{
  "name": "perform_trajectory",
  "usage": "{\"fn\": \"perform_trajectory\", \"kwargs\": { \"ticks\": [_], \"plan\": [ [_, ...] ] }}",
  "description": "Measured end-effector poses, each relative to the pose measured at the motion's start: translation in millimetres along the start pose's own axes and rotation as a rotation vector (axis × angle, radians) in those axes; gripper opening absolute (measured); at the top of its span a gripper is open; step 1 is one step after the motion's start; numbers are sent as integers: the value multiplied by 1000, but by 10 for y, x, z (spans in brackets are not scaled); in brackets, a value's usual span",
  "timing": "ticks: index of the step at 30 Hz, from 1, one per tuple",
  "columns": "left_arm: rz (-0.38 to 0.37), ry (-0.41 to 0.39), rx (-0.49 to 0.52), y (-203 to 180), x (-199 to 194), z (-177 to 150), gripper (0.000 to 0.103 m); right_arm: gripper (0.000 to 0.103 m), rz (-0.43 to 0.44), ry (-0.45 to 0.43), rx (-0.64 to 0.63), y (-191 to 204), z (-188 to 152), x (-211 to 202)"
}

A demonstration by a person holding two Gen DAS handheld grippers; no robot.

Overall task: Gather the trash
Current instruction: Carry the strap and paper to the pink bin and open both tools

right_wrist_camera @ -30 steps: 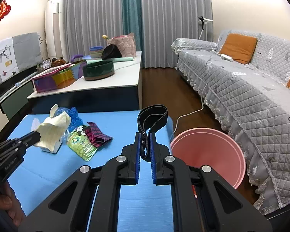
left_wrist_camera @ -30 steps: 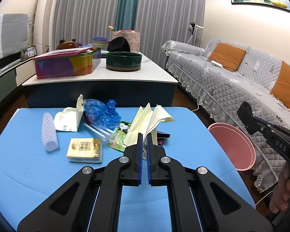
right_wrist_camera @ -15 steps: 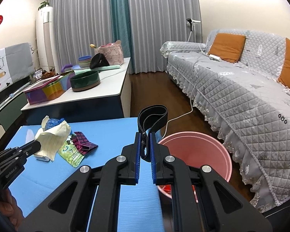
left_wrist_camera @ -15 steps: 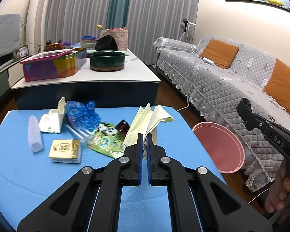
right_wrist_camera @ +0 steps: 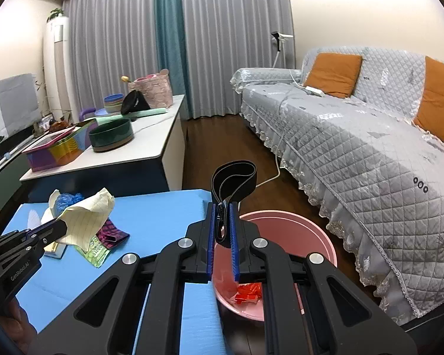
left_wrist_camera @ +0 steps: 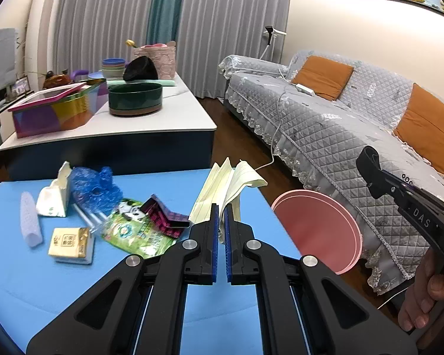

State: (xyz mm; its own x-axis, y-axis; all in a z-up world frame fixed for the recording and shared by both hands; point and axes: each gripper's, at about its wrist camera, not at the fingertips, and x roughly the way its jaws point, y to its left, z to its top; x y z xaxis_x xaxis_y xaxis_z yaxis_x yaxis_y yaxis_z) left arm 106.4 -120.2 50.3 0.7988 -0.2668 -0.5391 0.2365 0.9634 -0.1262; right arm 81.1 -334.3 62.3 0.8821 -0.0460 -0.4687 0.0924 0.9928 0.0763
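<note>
A folded sheet of yellow lined paper is clamped between the narrow blue pads of the left claw, above the right part of the blue desk. A black elastic band is pinched in the right claw, its loop standing up past the fingertips; this claw is held over the desk's right edge, with the pink bin just beyond and below it. The bin stands on the floor beside that edge, between desk and sofa, and red scraps are seen at its bottom.

More trash is left on the desk toward its far left: a white foam sleeve, a torn white carton, a crumpled blue bag, a small yellow pack, a green wrapper and a dark red wrapper touching it. A hand is seen gripping the right claw's handle at the lower right of the left view.
</note>
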Motion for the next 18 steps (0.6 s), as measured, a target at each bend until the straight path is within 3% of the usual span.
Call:
{"fn": "perform_trajectory", "kwargs": {
  "ticks": [18],
  "plan": [
    [-73,28,34,-502,436,145,4,10,-81,45,87,-524,-40,197]
  ]
}}
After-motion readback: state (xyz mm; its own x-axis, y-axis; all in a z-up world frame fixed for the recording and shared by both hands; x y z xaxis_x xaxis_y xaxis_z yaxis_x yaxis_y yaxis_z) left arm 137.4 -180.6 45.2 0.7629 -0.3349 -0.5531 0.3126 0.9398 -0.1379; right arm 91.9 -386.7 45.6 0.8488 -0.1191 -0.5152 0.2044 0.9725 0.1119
